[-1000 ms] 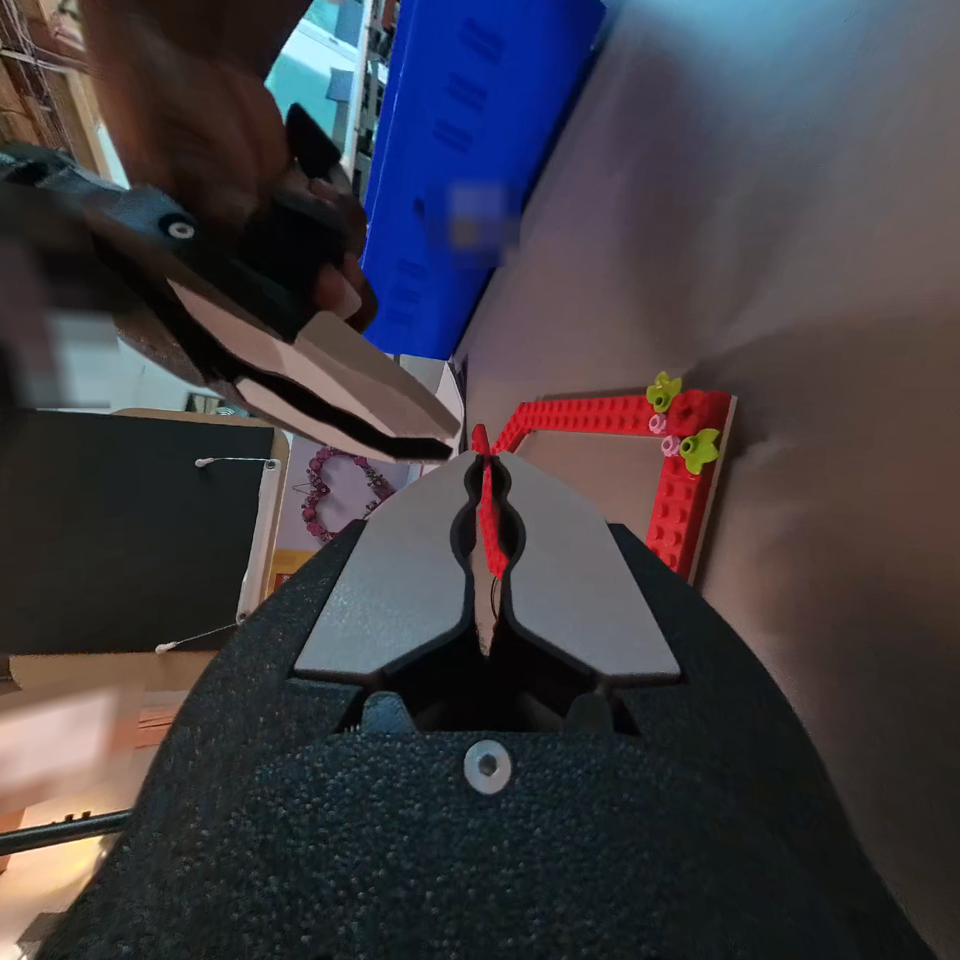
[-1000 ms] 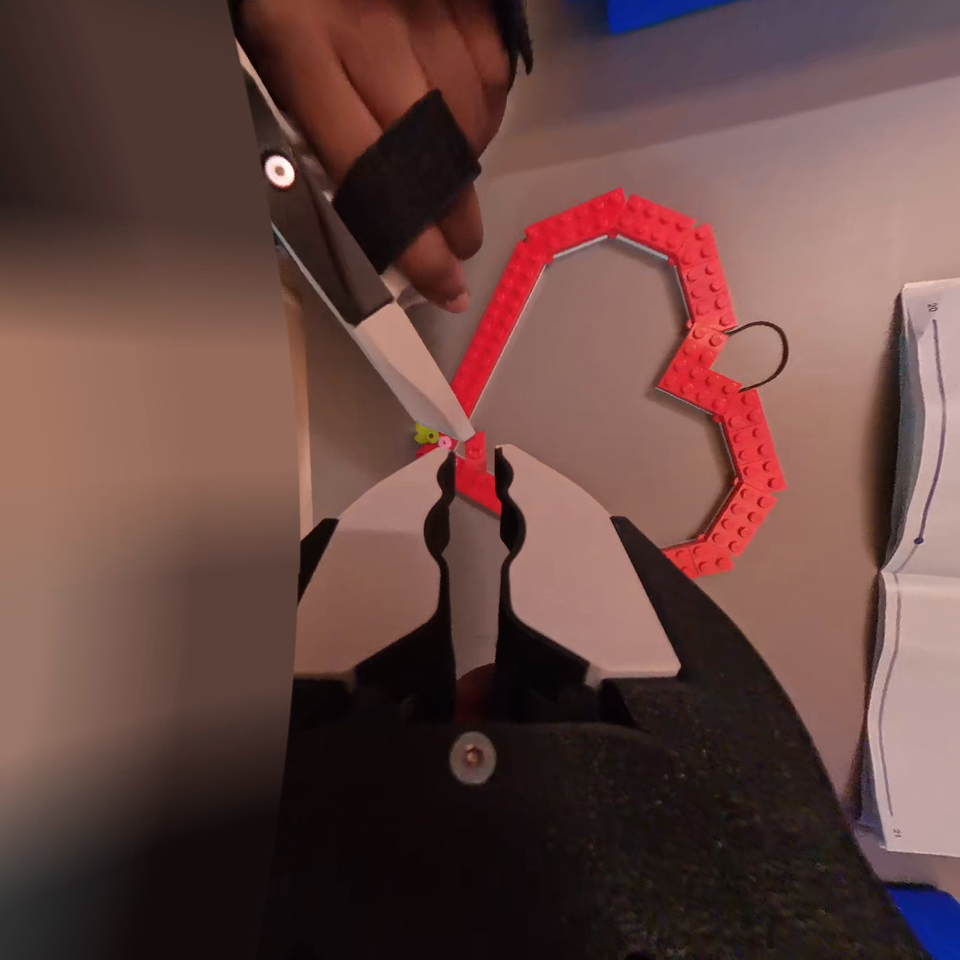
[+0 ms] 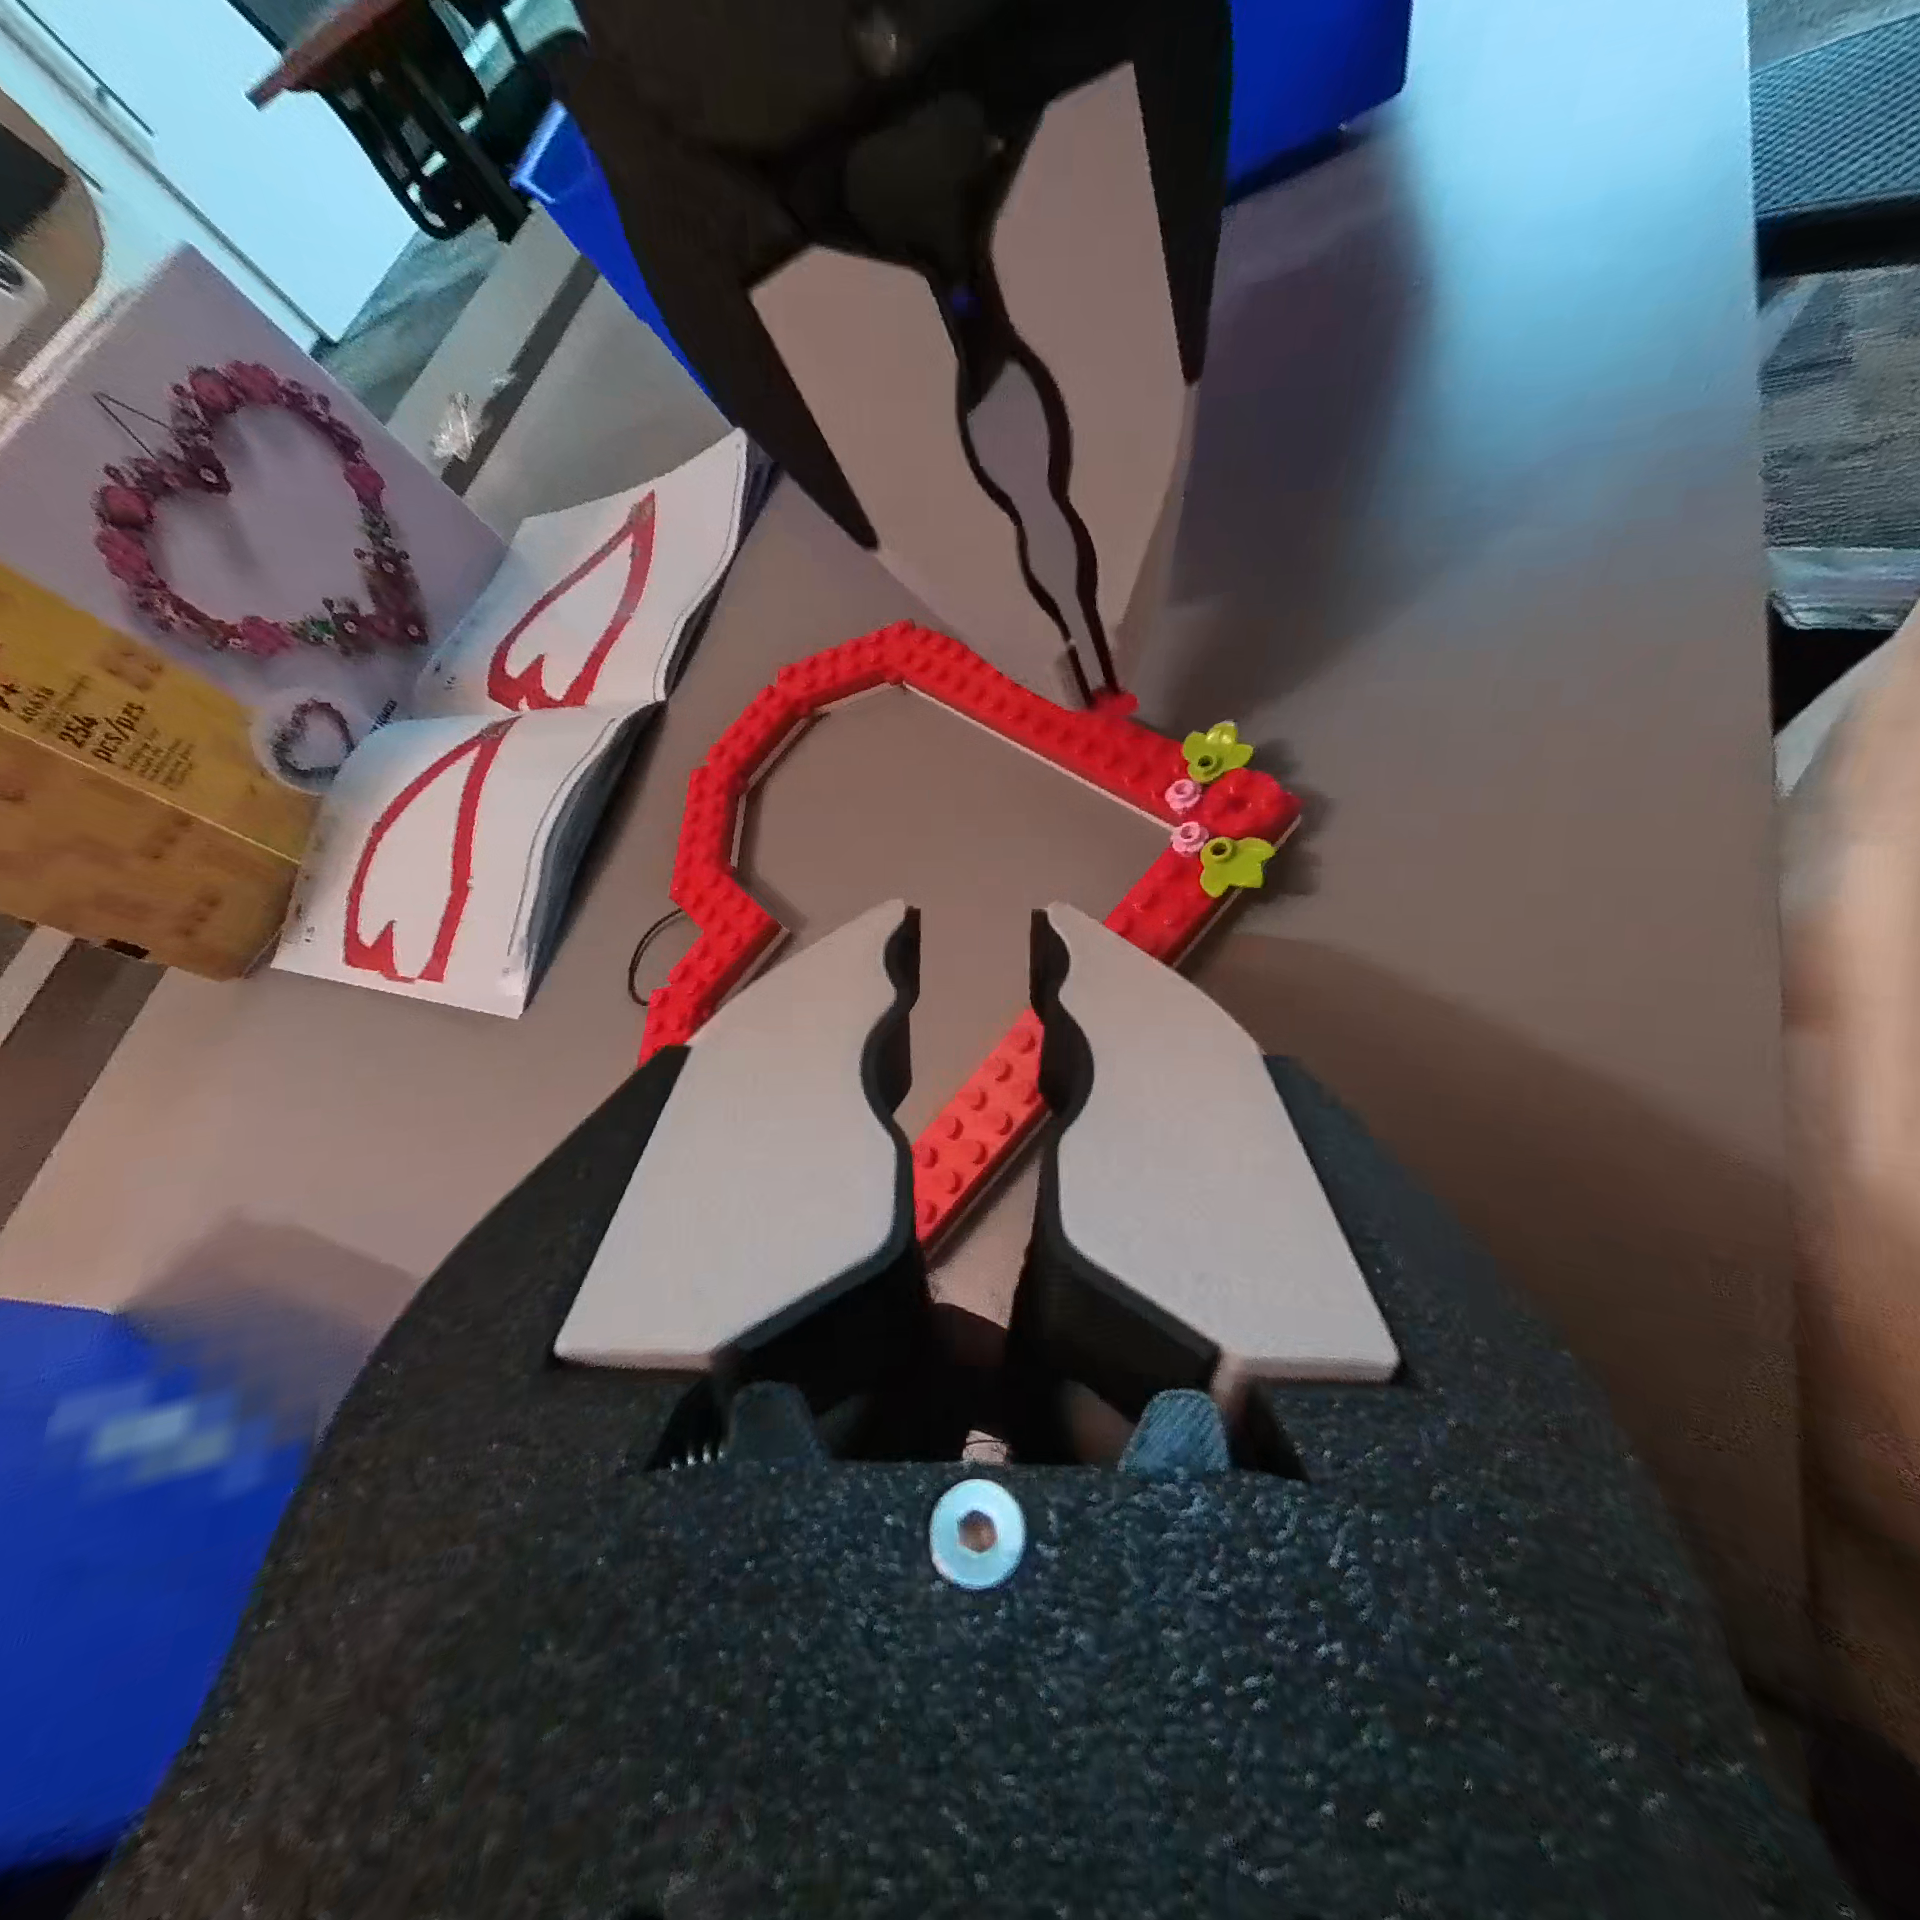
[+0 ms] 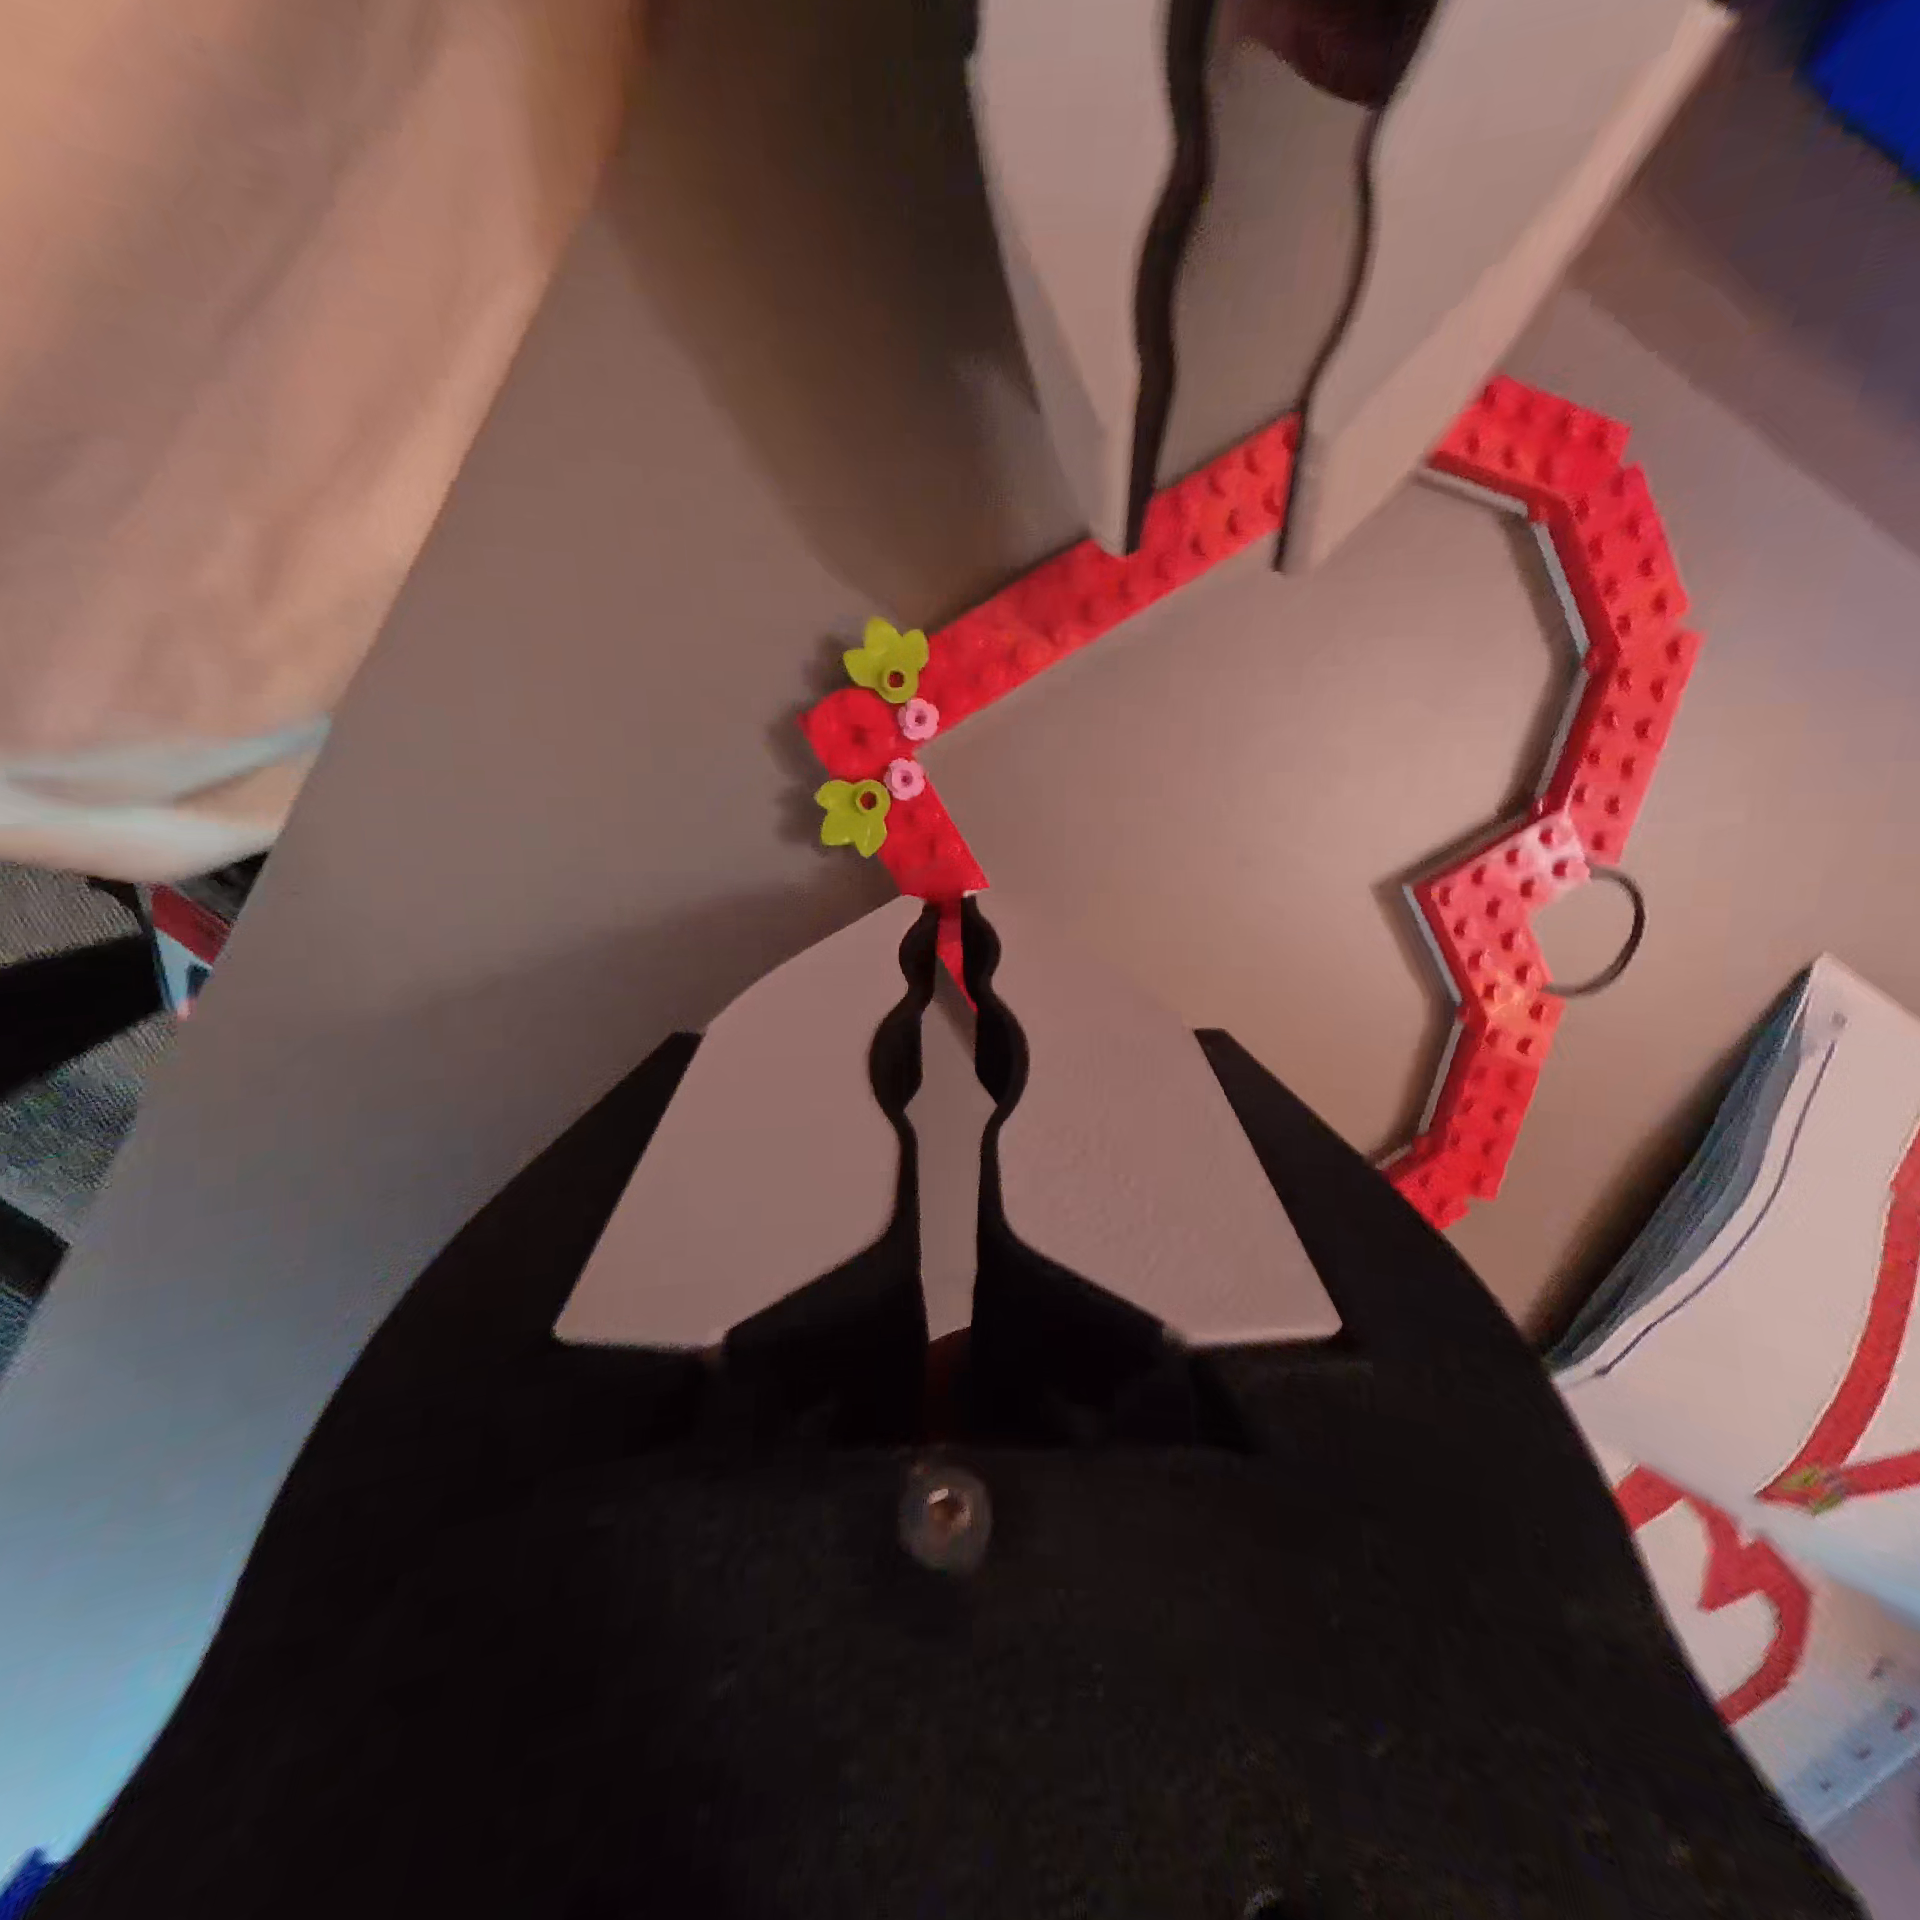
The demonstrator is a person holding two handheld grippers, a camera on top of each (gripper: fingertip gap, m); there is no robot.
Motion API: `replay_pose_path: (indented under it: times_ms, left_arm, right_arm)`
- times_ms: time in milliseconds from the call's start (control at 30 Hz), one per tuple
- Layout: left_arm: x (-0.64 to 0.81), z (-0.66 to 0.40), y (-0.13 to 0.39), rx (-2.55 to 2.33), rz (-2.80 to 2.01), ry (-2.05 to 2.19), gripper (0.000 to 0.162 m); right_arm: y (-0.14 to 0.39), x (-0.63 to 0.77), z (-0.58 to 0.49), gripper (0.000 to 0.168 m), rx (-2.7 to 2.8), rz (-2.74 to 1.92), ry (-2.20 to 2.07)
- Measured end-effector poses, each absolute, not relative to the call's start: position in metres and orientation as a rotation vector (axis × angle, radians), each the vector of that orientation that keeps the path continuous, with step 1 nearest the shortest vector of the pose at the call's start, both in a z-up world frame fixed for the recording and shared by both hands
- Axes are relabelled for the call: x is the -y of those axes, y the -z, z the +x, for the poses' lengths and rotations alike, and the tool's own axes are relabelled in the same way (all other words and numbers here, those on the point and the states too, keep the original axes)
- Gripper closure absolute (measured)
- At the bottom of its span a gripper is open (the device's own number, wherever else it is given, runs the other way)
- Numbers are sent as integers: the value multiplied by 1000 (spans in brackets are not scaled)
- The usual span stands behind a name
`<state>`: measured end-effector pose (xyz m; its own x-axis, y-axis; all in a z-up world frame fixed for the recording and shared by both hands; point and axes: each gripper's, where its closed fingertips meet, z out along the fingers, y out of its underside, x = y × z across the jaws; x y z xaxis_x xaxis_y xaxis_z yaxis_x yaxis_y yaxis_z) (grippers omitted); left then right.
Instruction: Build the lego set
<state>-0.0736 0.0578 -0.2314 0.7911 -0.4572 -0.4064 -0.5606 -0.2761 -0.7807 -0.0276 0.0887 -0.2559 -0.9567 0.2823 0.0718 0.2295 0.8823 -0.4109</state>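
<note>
Left gripper (image 3: 971,914) up close, fingers apart with nothing between them, hanging just over the lower arm of the red lego heart (image 3: 800,717) flat on the grey table (image 3: 1455,1039). Right gripper (image 4: 943,909) across from it, fingers pinched together on a thin red piece (image 4: 954,961) at the heart's edge. Two green leaves (image 3: 1216,750) and two pink flowers (image 3: 1182,797) stuck on the point. Open booklet (image 3: 457,821) and box (image 3: 135,665) farther back, left side

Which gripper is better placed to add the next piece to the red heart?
Probably the right gripper: it is shut on a small red piece at the red heart. The left gripper is open, empty.
</note>
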Motion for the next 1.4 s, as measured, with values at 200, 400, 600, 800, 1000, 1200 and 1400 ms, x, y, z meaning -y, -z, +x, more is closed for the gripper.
replay_pose_path:
  times_ms: [200, 400, 600, 800, 1000, 1200, 1400]
  left_arm:
    - [-54, -81, 237, -742, -1934, -204, 143]
    - [-53, -80, 240, -739, -1921, -237, 143]
    - [-54, -76, 235, -706, -1887, -190, 147]
    - [-55, -64, 236, -747, -1889, -188, 157]
    - [-56, -68, 239, -723, -1888, -178, 157]
    - [-56, -73, 236, -710, -1867, -193, 156]
    - [-54, -79, 228, -681, -1821, -208, 154]
  right_arm:
    - [264, -77, -29, 164, 2939, -123, -572]
    - [267, -76, -29, 164, 2974, -177, -583]
    - [267, -76, -29, 164, 2988, -212, -550]
    - [268, -77, -28, 164, 2980, -280, -528]
    - [270, -77, -27, 164, 2983, -360, -326]
    - [270, -77, -27, 164, 3001, -437, -245]
    - [268, -79, -28, 160, 2952, -454, -413]
